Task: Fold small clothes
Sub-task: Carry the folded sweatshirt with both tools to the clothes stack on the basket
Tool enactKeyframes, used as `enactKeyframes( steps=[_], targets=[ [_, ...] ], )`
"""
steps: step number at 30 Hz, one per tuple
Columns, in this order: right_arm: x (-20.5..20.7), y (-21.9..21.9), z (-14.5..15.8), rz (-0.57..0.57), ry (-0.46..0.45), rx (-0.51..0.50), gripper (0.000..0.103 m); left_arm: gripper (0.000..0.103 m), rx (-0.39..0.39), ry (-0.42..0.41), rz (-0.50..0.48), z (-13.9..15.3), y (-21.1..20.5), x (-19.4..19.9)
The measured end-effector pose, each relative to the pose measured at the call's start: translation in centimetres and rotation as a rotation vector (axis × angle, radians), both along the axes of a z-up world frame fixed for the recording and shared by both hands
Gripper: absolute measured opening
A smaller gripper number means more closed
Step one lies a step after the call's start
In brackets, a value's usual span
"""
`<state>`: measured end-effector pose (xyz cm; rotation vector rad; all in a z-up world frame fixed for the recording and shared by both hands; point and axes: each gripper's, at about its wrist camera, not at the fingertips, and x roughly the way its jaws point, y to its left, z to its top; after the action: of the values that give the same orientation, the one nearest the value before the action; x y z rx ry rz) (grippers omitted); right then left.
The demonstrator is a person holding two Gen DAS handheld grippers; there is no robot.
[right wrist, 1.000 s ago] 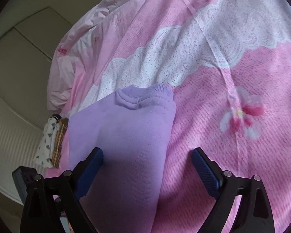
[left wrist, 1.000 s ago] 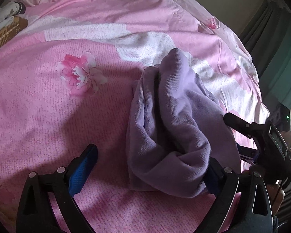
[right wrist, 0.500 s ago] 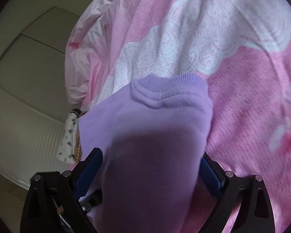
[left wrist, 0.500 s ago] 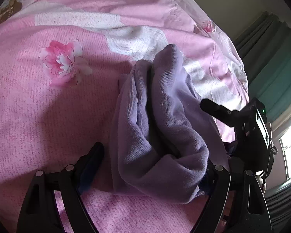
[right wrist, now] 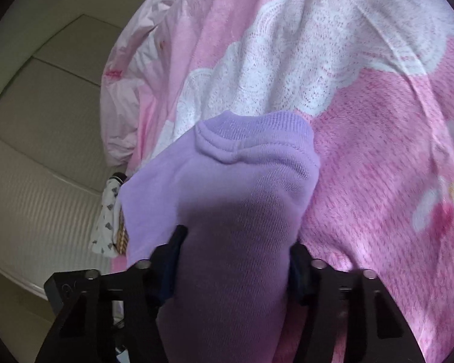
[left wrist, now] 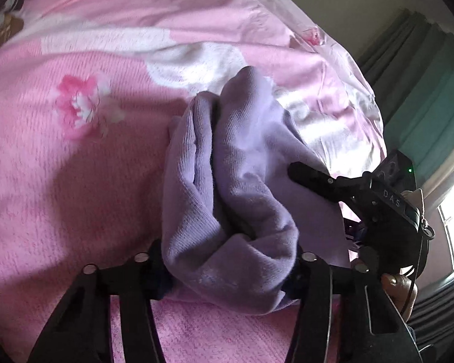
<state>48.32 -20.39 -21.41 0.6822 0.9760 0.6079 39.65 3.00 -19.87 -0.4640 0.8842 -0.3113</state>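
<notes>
A purple knit garment (left wrist: pixel 242 181) lies bunched in a roll on the pink bedspread (left wrist: pixel 60 196). My left gripper (left wrist: pixel 230 260) is closing on the near end of the roll, and its pads press into the fabric from both sides. In the right wrist view the same garment (right wrist: pixel 242 181) shows its ribbed neckline at the far end. My right gripper (right wrist: pixel 236 251) is closing too, with the cloth filling the gap and the pads against it. One black finger (left wrist: pixel 311 175) of the right gripper lies on the garment's right side.
The pink floral bedspread (right wrist: pixel 378 151) has a white lace-print band. Green curtains (left wrist: pixel 423 90) and a bright window hang on the right. A wicker basket with a white patterned cloth (right wrist: pixel 106 227) sits at the bed's far edge, by a pale panelled wall (right wrist: pixel 45 121).
Both grippers went from wide open to closed in on the purple garment. The garment now fills the gap between each pair of fingers, and both cameras have come closer to it.
</notes>
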Motion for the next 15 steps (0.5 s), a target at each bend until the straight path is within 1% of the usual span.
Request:
enactKeyframes(
  steps=[3, 6, 11, 15],
  targets=[
    [-0.7, -0.2, 0.7, -0.01, -0.025, -0.001, 0.048, 0.046, 0.009, -0.014, -0.004, 0.8, 0.1, -0.3],
    [-1.4, 0.0, 1.7, -0.02, -0.048, -0.005, 0.046, 0.045, 0.006, -0.022, -0.007, 1.7, 0.3, -0.7],
    [-2.7, 0.5, 4.0, -0.025, -0.087, -0.017, 0.045, 0.044, 0.002, -0.046, -0.011, 3.8, 0.7, -1.5],
    [-3.8, 1.8, 6.1, -0.024, -0.111, -0.019, 0.045, 0.044, 0.003, -0.074, -0.007, 5.9, 1.7, -2.7]
  ],
)
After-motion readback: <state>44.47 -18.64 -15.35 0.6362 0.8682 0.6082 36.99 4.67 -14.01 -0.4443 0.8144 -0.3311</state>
